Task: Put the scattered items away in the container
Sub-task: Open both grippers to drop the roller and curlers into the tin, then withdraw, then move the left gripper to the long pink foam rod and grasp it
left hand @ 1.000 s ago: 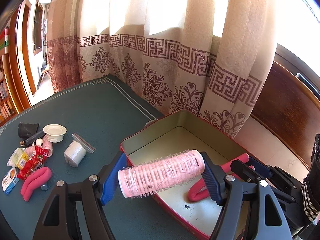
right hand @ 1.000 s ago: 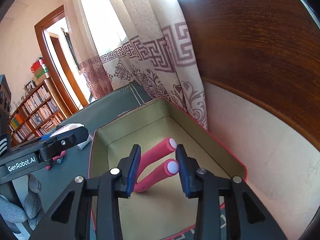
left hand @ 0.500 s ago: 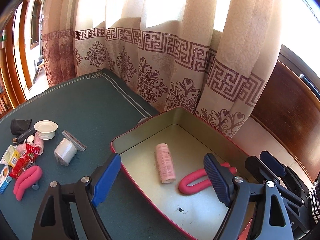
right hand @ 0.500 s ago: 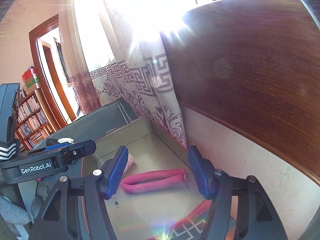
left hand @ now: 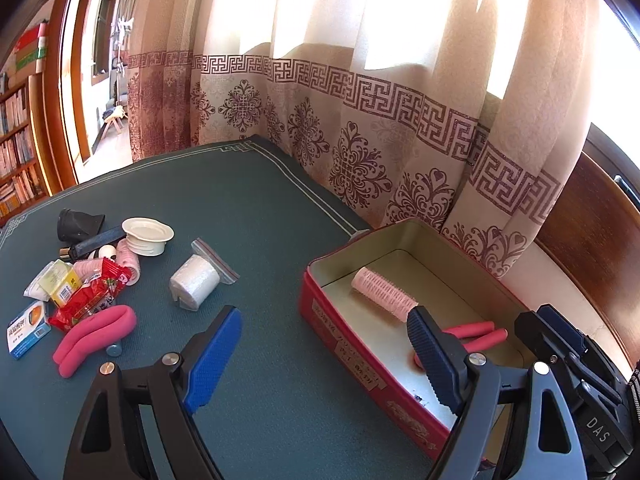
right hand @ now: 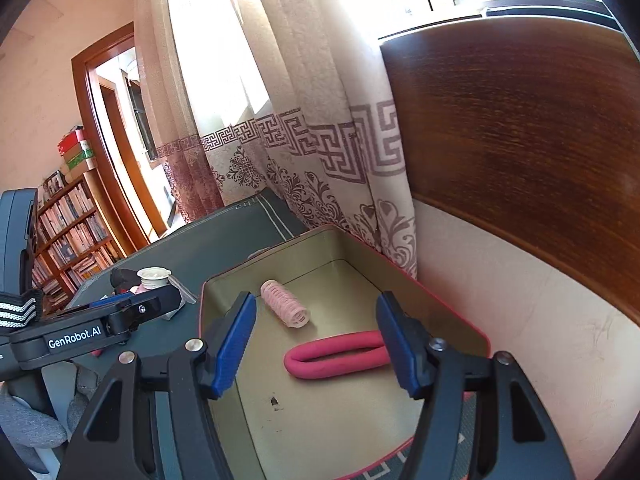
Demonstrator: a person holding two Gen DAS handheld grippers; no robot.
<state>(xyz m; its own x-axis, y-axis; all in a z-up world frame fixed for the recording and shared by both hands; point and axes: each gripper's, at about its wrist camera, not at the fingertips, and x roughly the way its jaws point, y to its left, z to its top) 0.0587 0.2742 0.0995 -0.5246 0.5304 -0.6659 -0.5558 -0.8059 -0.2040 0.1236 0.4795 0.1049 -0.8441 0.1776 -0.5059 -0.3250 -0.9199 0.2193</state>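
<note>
Both claws hang released: left claw [left hand: 324, 354], right claw [right hand: 316, 340]. Pink hair roller [left hand: 384, 294] and foam curler [right hand: 336, 354] lie inside the tin [left hand: 340, 330]. Next, probably the pile's pink foam curler [left hand: 94, 338] on the table [left hand: 224, 208].

Roller [left hand: 384, 294], bent rod [right hand: 340, 354] in tin [left hand: 344, 354]; clutter [left hand: 86, 280] left.

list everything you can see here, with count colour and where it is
tin: 1, red, right side of the mat
roller: 1, pale pink, inside tin
foam curler: 1, pink, inside tin
second foam curler: 1, pink, left on mat
white roll: 1, in clear bag, mid mat
dish: 1, white, left pile
red packet: 1, left pile
blue box: 1, far left
mat: 1, dark green
curtain: beige, behind
left tongs: open, empty
right tongs: open, above tin
</note>
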